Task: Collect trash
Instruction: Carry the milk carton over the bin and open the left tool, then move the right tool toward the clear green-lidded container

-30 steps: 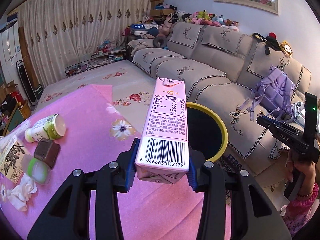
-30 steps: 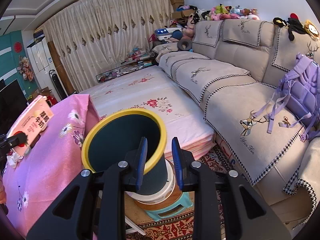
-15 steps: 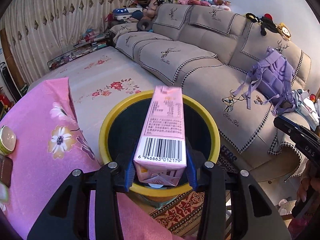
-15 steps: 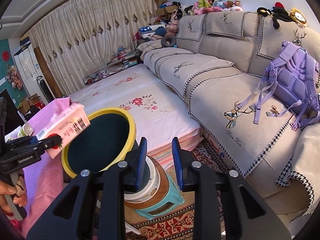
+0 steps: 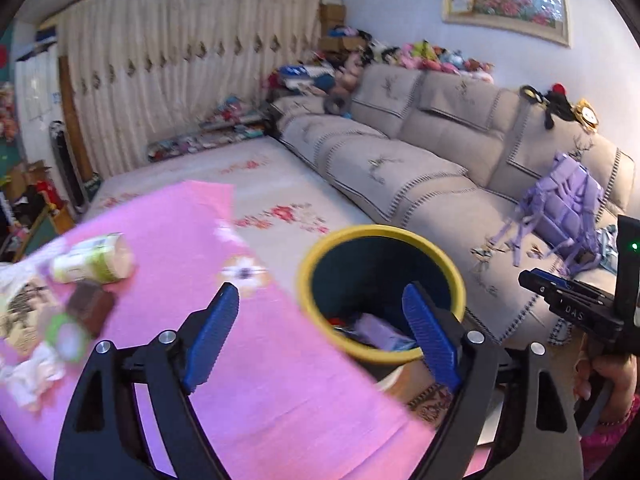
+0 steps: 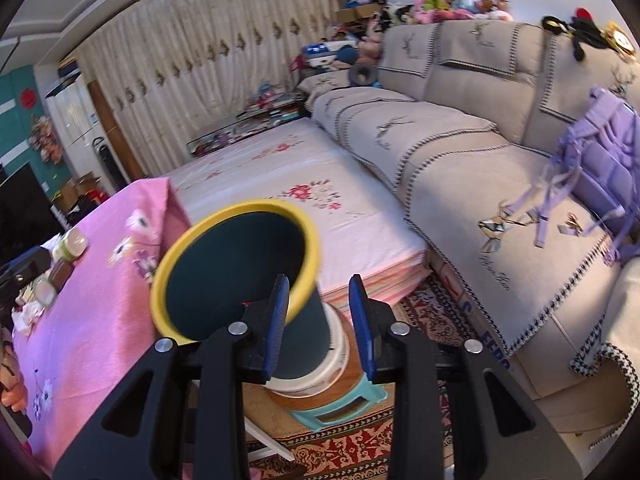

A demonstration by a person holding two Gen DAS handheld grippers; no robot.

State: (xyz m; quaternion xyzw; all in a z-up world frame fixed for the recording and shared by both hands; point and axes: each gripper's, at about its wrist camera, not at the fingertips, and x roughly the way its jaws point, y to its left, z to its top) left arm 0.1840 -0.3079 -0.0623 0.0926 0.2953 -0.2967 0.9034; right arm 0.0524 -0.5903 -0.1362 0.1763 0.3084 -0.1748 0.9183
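The left gripper point(image 5: 320, 336) gapes wide and empty above the pink tablecloth point(image 5: 248, 392). The right gripper point(image 6: 318, 320) holds nothing, its jaws a narrow gap apart. One yellow-rimmed bin point(image 5: 404, 236) stands beside the table, trash inside. One green-labelled bottle point(image 5: 90, 258) lies far left.

We can read only 2 texts. White letters "DAS" stand on the black body of the right gripper point(image 5: 576, 304). Blue letters that look like "EEPS" run along the sofa's base point(image 6: 494, 354), partly hidden.
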